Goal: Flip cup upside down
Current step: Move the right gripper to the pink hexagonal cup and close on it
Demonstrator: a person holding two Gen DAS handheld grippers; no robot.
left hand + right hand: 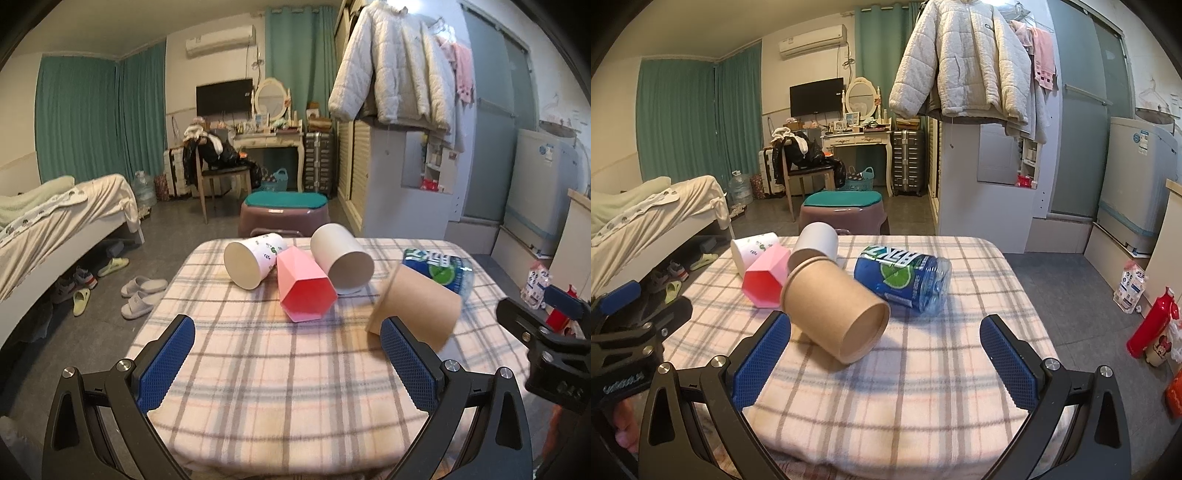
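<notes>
Several cups lie on their sides on a plaid-covered table: a brown paper cup, a pink faceted cup, a plain white cup and a white printed cup. My left gripper is open and empty, its right pad next to the brown cup. My right gripper is open and empty, with the brown cup's base just ahead between its fingers.
A blue plastic bottle lies on its side behind the brown cup. A purple stool stands beyond the table, a bed at left. A red bottle stands on the floor at right.
</notes>
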